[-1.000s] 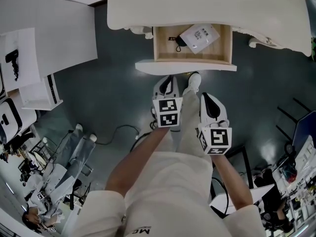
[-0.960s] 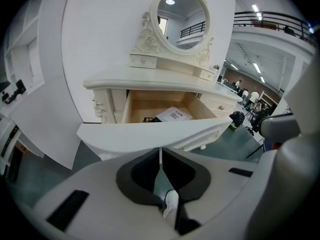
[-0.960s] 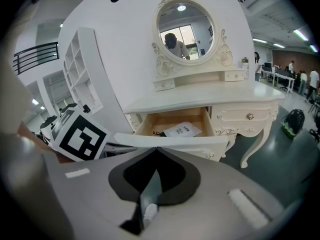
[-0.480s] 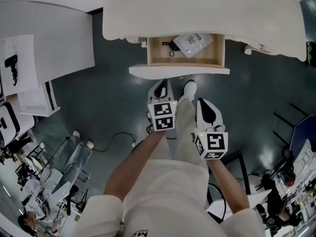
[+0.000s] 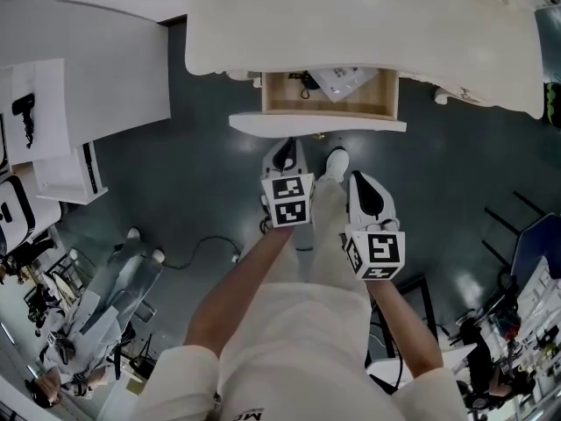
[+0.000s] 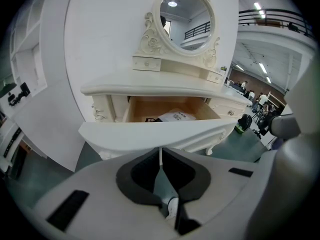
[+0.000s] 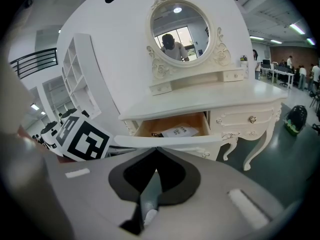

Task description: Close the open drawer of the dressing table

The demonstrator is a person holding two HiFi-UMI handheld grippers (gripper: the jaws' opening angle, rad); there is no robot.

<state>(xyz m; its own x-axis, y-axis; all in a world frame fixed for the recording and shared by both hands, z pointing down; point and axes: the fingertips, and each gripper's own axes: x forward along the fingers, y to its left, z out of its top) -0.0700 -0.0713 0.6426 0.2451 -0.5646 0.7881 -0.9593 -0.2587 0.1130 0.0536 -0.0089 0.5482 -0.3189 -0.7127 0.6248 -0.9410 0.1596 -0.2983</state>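
The white dressing table (image 5: 368,24) fills the top of the head view. Its drawer (image 5: 329,95) stands partly open, wooden inside, holding a white packet (image 5: 344,79) and a small black item. The drawer's white front (image 5: 317,124) faces me. My left gripper (image 5: 290,143) is shut and empty, its tips right at the drawer front (image 6: 160,131); I cannot tell if they touch. My right gripper (image 5: 358,177) is also shut and empty, held a little further back and to the right. The drawer front (image 7: 165,140) and packet (image 7: 179,131) show beyond my right gripper (image 7: 156,150).
A round mirror (image 6: 185,19) stands on the table top. A white shelf unit (image 5: 79,60) is at the left. A cable (image 5: 210,239) lies on the dark floor. My shoe (image 5: 337,160) is below the drawer. A black bag (image 7: 297,116) sits by the table's right legs.
The drawer has slid further under the table top, so less of its inside and packet shows. Both grippers have moved forward towards the table with it.
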